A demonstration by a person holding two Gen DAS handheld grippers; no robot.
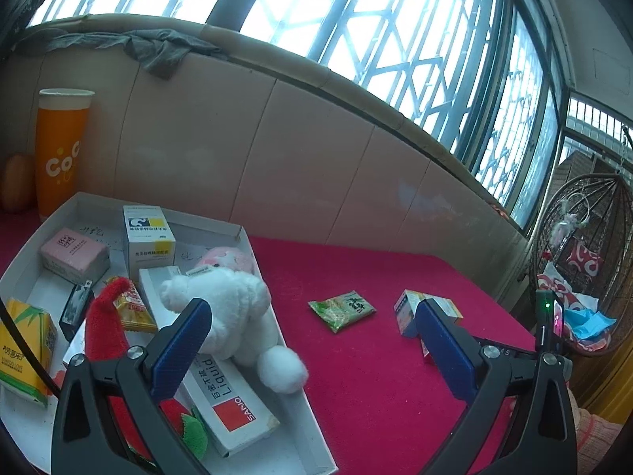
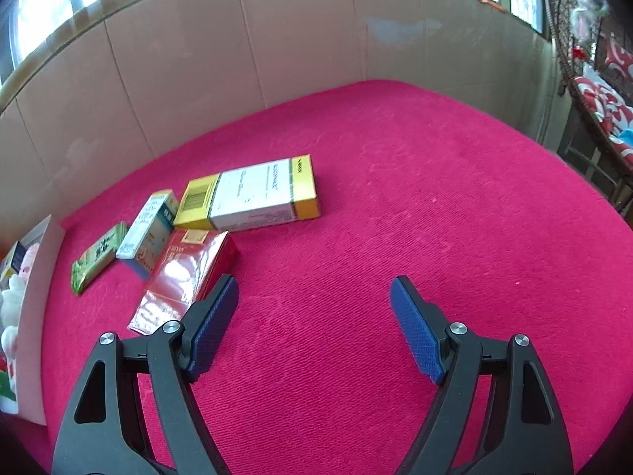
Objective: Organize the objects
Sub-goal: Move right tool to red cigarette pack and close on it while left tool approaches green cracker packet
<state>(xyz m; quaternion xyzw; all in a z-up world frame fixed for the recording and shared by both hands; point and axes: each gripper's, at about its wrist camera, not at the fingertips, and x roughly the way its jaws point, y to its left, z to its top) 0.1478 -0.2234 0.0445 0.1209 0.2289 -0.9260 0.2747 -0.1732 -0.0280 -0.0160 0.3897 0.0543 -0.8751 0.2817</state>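
Both grippers, left [image 1: 312, 340] and right [image 2: 314, 316], gape empty. The tray [image 1: 273, 269] looks mostly filled. Four packets, including the red pack [image 2: 186, 273], remain on the cloth [image 2: 395, 237].

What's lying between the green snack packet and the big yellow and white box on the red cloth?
A small blue and white box, seen in the right wrist view between the green packet and the yellow and white box.

Red cloth surface [image 2: 395, 217], white tray [image 1: 300, 407], boxes [image 2: 253, 194]

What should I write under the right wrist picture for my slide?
Open right gripper above red cloth, near four small packages.
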